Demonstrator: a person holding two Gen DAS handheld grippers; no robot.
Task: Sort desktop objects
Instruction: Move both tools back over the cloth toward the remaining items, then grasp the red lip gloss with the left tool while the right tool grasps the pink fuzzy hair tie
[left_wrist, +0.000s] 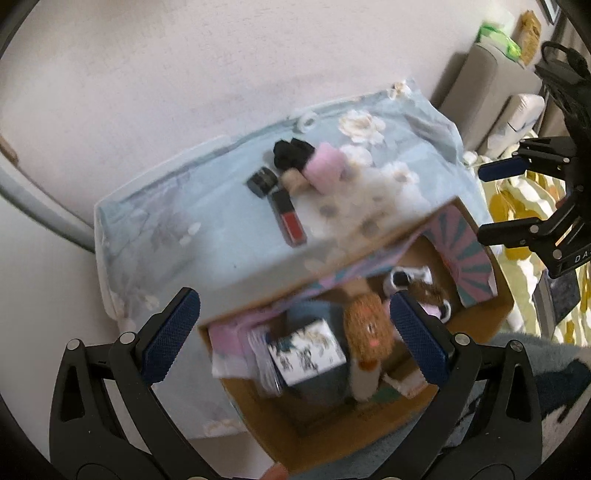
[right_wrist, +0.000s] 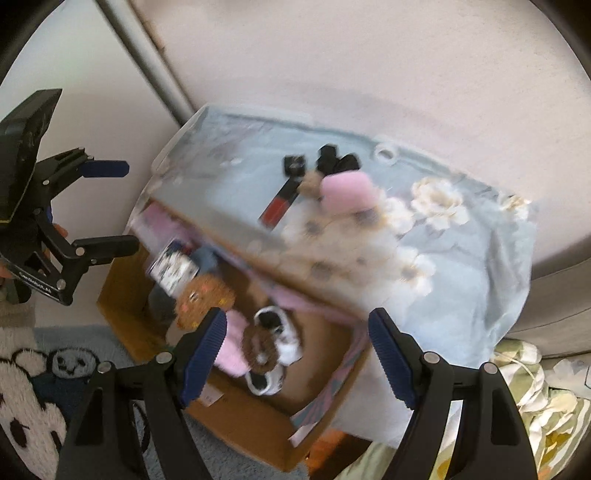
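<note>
Both grippers point steeply down over the box, frames are motion-blurred. Left gripper, bottom centre of its own view: jaws wide apart, nothing between the pads, nothing held. Right gripper, bottom centre of its view: jaws also well open and empty; it also shows at the right edge of the left view, side-on. Cardboard box sits lower centre in both views, just beside the table's near edge, flaps open. Table is covered with a pale blue floral cloth. On the cloth, upper centre, five items in one tight cluster: one red lip-gloss tube, one small dark square case, one black bundle, one pink roll, one beige piece between them; exact contacts are blurred. One white ring lies apart near the far edge. In the box: one floral-print carton, one brown plush face, one black-and-white item, plus pink fabric; the rest is too blurred to count. Panda rug at lower left of the right view.
</note>
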